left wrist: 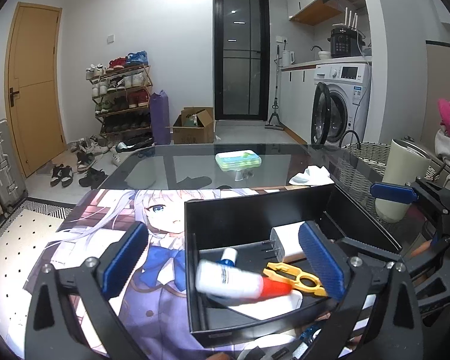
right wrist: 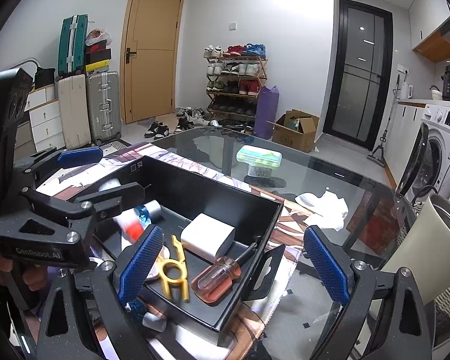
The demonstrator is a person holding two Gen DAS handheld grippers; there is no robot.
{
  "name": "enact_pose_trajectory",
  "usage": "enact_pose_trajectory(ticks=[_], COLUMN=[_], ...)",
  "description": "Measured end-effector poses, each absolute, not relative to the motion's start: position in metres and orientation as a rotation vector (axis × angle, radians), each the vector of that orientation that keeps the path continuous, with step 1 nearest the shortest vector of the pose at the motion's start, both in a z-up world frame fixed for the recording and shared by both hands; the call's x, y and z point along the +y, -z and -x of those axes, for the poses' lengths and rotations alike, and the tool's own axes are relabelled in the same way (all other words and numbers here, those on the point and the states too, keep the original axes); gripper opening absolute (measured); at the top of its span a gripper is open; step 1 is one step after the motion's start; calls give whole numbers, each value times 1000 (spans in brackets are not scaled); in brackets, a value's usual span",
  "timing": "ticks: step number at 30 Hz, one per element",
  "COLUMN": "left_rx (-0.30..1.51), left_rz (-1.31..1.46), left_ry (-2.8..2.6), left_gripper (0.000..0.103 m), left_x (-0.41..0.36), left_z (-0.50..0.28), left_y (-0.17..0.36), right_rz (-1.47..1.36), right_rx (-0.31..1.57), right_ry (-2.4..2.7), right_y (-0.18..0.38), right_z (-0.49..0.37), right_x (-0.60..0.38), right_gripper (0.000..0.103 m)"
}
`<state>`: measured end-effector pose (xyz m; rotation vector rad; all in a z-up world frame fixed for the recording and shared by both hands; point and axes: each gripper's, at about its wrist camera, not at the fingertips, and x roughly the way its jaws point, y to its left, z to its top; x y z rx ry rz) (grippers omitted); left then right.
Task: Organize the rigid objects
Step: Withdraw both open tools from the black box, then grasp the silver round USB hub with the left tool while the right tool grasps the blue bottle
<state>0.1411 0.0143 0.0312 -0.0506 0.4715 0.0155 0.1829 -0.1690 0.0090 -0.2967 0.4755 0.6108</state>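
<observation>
Both my left gripper (left wrist: 222,262) and right gripper (right wrist: 234,265) gape empty; tube (left wrist: 234,279), charger (right wrist: 208,238), screwdriver (right wrist: 217,280), yellow tool (right wrist: 174,273) lie in the black box (right wrist: 195,190), so little seems left.

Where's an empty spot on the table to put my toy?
The bare glass table between the green case, the crumpled white cloth and the far edge is free. The black box is crowded with a charger, a screwdriver and yellow pliers.
</observation>
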Motion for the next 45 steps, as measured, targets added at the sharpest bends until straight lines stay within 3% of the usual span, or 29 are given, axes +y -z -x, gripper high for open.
enact_pose_trajectory(ticks=[21,45], left_rx=[576,685], left_rz=[75,37], left_ry=[-10,5], left_gripper=[103,103], left_x=[38,32], left_z=[-83,-65], left_y=[-36,-9], right_rz=[178,251], right_rx=[665,887], right_ry=[-628,-596], right_y=[-15,34], right_z=[-154,-126], right_x=[-199,-161], right_gripper=[102,102])
